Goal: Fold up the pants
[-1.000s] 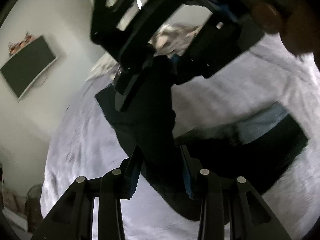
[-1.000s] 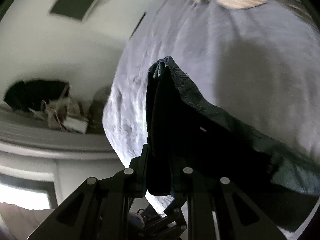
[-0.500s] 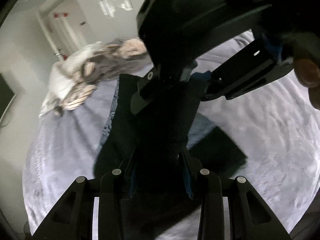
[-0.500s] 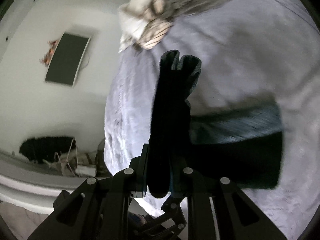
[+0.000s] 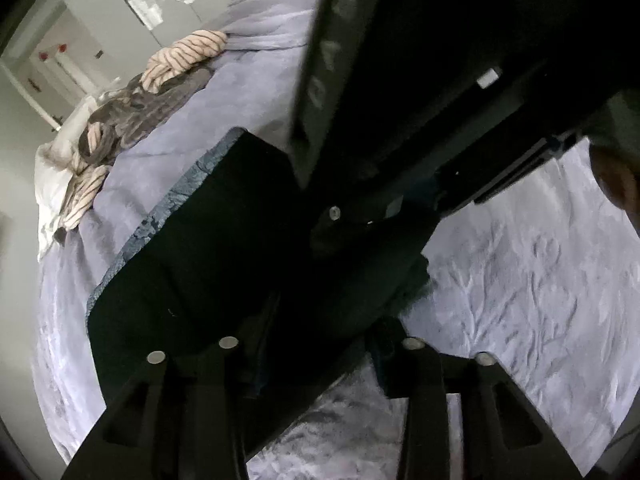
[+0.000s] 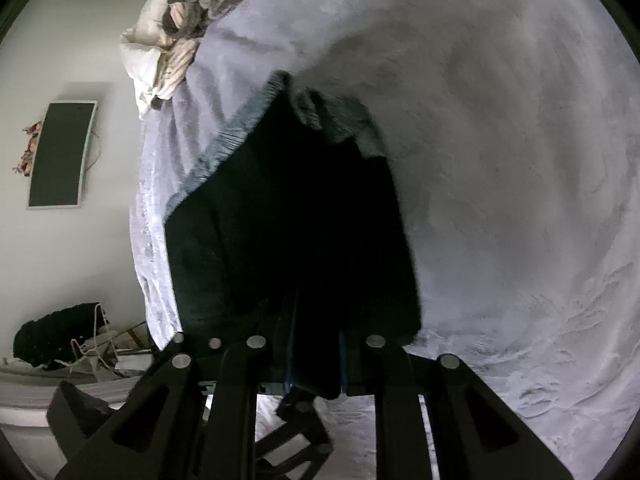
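Pants (image 5: pixel 208 248) dark, lying on bed (image 5: pixel 520 280), folded over; long axis runs from grippers away toward pillows (image 5: pixel 120 120), grey-blue waistband edge (image 6: pixel 236 136) on left side. Right gripper (image 6: pixel 314 364) clamped on near fabric edge, cloth pinched between fingers (image 6: pixel 290 344). Left gripper (image 5: pixel 316 356) jaws have just been opening, dark cloth between them; cannot tell if pads press it. Right gripper body crosses left wrist view overhead. Screen (image 6: pixel 60 152) on wall.

Dim, blurred, heavy fisheye warping
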Tool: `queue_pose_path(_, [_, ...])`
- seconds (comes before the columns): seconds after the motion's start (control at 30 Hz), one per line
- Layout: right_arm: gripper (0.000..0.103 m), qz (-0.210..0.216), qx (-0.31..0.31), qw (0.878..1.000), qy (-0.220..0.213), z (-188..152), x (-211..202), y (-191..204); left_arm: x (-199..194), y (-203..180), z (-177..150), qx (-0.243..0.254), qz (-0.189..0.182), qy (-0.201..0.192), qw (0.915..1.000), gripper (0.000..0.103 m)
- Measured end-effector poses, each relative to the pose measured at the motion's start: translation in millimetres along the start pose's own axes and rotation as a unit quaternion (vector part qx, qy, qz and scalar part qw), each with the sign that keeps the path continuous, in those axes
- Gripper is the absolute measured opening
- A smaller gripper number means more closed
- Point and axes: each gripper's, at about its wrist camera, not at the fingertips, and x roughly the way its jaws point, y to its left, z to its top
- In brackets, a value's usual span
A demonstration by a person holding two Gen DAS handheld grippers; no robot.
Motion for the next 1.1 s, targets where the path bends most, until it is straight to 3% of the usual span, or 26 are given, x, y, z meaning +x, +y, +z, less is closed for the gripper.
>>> queue_pose_path(0.1, [0.022, -0.024, -0.011, 1.000, 0.001, -4, 0, -4, -10, 11, -9, -0.004, -0.028, 0.006, 0.9996, 0.058])
queue_pose_path(0.2, [0.030, -0.075, -0.045, 0.996, -0.002, -8, 0, 2, -25, 30, -20, -0.017, -0.038, 0.001, 0.9991, 0.059])
queue_pose_path(0.27, [0.036, -0.126, -0.078, 0.989, -0.002, -14, 3, 7, -32, 51, -25, -0.040, -0.038, 0.004, 0.9985, 0.059])
queue_pose_path(0.4, [0.048, -0.172, -0.079, 0.982, -0.005, -18, -2, 12, -31, 108, -33, -0.119, -0.012, 0.024, 0.9925, 0.059])
queue_pose_path(0.5, [0.048, -0.212, -0.074, 0.974, -0.023, -18, -16, 19, -21, 168, -36, -0.199, 0.010, 0.039, 0.9791, 0.059])
queue_pose_path(0.6, [0.047, -0.244, -0.111, 0.962, -0.050, -13, -28, 40, -1, 223, -38, -0.273, 0.046, 0.061, 0.9589, 0.059])
queue_pose_path(0.67, [0.043, -0.235, -0.138, 0.960, -0.067, -3, -31, 60, 15, 251, -43, -0.319, 0.056, 0.076, 0.9430, 0.059])
queue_pose_path(0.73, [0.042, -0.226, -0.155, 0.959, -0.071, 5, -25, 74, 35, 269, -45, -0.354, 0.037, 0.099, 0.9292, 0.059])
queue_pose_path(0.87, [0.041, -0.226, -0.186, 0.955, -0.049, 18, 6, 89, 64, 261, -45, -0.334, 0.043, 0.125, 0.9332, 0.060])
queue_pose_path(0.97, [0.040, -0.271, -0.210, 0.939, -0.015, 15, 44, 74, 81, 251, -51, -0.313, 0.065, 0.135, 0.9378, 0.060])
queue_pose_path(1.1, [0.041, -0.254, -0.193, 0.947, -0.035, 11, 38, 63, 82, 259, -52, -0.317, 0.067, 0.142, 0.9352, 0.060])
